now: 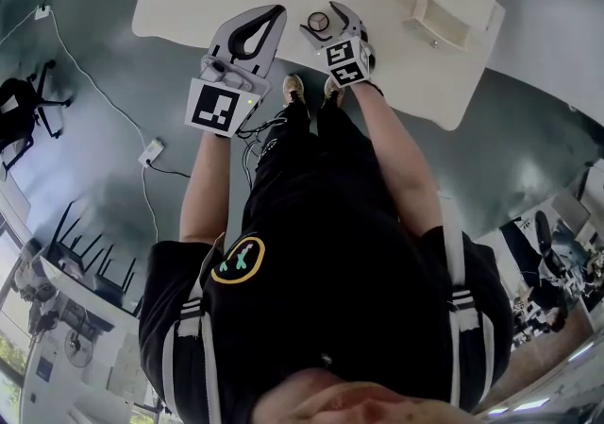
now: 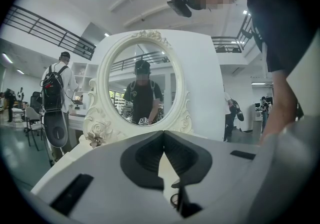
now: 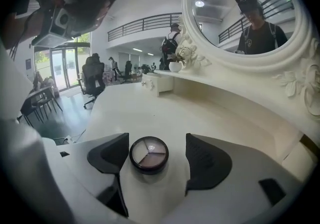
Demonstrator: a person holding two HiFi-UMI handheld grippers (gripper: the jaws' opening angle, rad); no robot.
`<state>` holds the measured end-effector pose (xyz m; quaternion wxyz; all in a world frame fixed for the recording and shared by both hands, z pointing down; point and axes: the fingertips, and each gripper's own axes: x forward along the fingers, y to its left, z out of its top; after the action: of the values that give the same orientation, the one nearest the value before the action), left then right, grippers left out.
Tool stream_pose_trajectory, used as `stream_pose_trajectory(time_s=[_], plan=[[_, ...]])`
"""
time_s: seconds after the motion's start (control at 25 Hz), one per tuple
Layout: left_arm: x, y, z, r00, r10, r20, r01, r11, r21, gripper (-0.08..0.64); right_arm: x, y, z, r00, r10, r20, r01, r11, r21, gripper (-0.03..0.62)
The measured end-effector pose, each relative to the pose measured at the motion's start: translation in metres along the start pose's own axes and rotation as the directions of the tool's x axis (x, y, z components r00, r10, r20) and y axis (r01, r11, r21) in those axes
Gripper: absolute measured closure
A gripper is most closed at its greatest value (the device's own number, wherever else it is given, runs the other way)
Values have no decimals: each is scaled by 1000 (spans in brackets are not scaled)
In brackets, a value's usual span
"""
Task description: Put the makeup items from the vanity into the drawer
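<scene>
A round eyeshadow compact point(image 3: 149, 154) with three shades lies flat on the white vanity top point(image 3: 150, 113). It sits between the jaws of my right gripper point(image 3: 152, 155). The left pad is close against it and the right pad stands clearly apart, so the gripper is open. In the head view the compact point(image 1: 319, 22) shows at the vanity's near edge inside my right gripper point(image 1: 327, 24). My left gripper point(image 1: 269, 18) hovers just left of it with its tips together. In its own view the left gripper point(image 2: 163, 148) is shut with nothing held.
An oval mirror in an ornate white frame point(image 2: 102, 83) stands at the back of the vanity point(image 1: 396, 44). Small raised drawer boxes point(image 3: 162, 82) sit at the back corners. A cable and power strip point(image 1: 151, 153) lie on the floor to the left. My shoes point(image 1: 294, 87) stand below the vanity's edge.
</scene>
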<state>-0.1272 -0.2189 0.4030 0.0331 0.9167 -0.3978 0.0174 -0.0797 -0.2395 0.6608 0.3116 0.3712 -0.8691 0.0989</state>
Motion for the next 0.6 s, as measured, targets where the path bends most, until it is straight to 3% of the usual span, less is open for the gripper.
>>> stream_pose_trajectory(time_s=[0.28,0.36,0.48,0.6], plan=[[1,0,1,1000,-6,2,6,1000,12,541,3,4,-3,999,10,-38,-11,999,-35,227],[-2,1,-4,1000,-12,-1,12,999,47,541,2,7,-4,999,23,-42,-25,998,-59,255],[-1,-1,3,1000,-4,2,4,1000,19,541,0,13,-5,998,39,-46,-44,994,-103,333],[-5,2,-3,1000,-7,0,7,997,79,541,0,14,-5,998,36,-45,-41,993,-107,334]])
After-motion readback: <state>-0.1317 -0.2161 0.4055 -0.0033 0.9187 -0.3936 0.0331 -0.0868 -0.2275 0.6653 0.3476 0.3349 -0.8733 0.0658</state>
